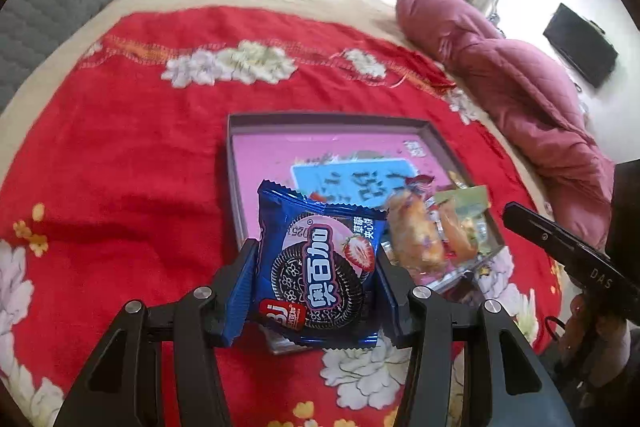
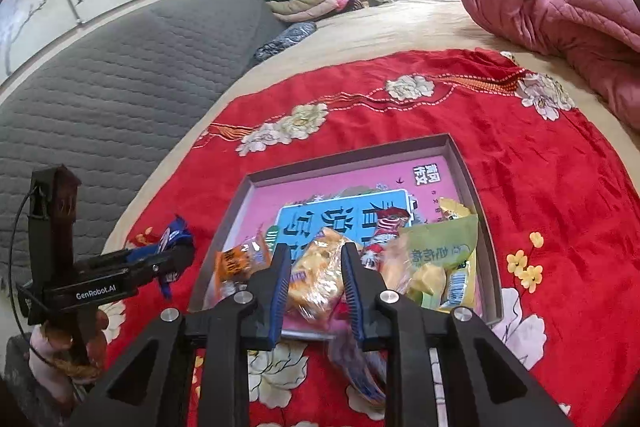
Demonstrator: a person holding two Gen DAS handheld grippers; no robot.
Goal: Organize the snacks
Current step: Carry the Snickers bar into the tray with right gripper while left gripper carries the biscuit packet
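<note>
Cookie packet (image 1: 320, 263) between left tool (image 1: 316, 267) fingers

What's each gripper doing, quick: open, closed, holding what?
Left gripper: closed on the blue cookie packet.
Right gripper: open, holding nothing, its fingers on either side of a yellow snack in the tray.
</note>
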